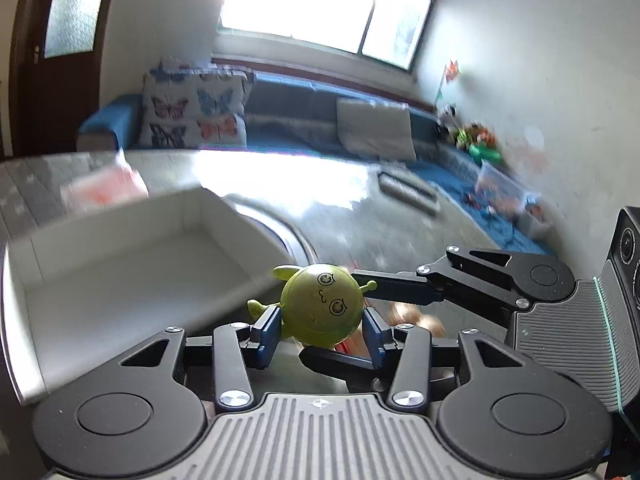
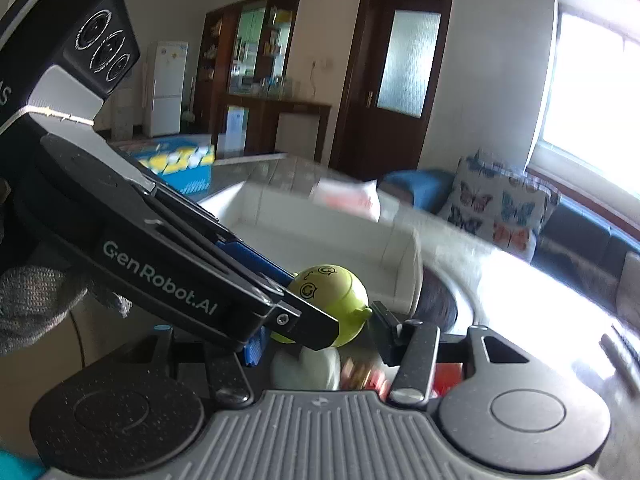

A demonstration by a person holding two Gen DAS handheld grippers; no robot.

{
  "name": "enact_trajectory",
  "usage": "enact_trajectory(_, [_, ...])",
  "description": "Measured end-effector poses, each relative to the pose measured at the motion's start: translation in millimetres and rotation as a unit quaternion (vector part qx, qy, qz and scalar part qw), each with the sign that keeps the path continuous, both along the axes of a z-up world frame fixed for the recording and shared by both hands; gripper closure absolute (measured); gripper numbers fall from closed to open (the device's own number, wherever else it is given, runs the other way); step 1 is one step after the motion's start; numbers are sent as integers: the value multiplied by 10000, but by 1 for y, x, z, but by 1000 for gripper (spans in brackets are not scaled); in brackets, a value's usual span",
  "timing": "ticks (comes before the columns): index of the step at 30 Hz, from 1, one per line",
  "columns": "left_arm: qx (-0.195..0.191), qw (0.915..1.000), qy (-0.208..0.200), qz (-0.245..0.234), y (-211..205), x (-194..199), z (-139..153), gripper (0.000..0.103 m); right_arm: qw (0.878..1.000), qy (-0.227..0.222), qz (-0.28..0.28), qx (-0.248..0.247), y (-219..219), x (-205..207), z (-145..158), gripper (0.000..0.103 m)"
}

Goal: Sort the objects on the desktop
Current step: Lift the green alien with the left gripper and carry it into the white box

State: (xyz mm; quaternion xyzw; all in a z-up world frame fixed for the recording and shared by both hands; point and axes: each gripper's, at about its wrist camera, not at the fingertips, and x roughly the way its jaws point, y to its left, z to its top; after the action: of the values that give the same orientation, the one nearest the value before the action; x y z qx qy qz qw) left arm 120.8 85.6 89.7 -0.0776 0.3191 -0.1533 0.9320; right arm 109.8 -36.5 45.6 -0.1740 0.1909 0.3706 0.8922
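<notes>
the green ball toy (image 1: 322,306), clamped in the left gripper (image 1: 323,330), hangs just off the white tray's (image 1: 120,256) near corner, right gripper (image 2: 320,334) spread around it.

Green round-faced toy (image 1: 322,307), seemingly beside white tray (image 1: 120,256)

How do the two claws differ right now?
The left claw is shut on the green toy; the right claw is open. The left claw's pads press the toy's sides; the right claw's fingers straddle it without plainly gripping. Both are black with blue pads.
</notes>
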Motion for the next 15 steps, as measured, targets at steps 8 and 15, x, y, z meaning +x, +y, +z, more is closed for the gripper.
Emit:
enact_trajectory(8, [-263, 9993, 137, 210, 39, 72, -3, 55, 9999, 76, 92, -13, 36, 78, 6, 50])
enact_trajectory(15, [-476, 9968, 568, 291, 65, 119, -37, 55, 9985, 519, 72, -178, 56, 124, -24, 51])
